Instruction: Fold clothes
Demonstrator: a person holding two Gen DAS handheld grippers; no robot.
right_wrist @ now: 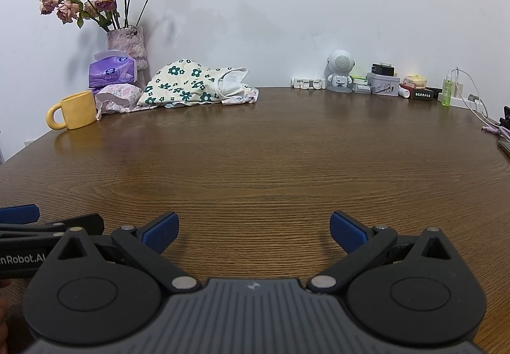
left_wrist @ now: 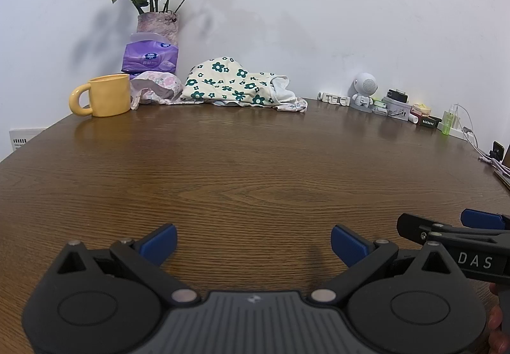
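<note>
Clothes (left_wrist: pixel 236 84) lie crumpled in a heap at the far edge of the surface (left_wrist: pixel 255 169), beside a yellow mug (left_wrist: pixel 108 95); the left gripper (left_wrist: pixel 253 245) hovers well short, fingers spread, empty. From the right wrist, the right gripper (right_wrist: pixel 253 231) is likewise spread and empty. Nothing is grasped yet; next, I judge, comes reaching forward for the flowered garment (right_wrist: pixel 188 84).

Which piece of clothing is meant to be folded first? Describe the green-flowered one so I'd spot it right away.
Look to the far edge of the wooden table, against the white wall, just right of the vase of dried roses. The garment lies there crumpled in a heap, beside the yellow mug. Its cream cloth with dark green flowers sets it apart from the pale pink cloth bunched to its left.
</note>
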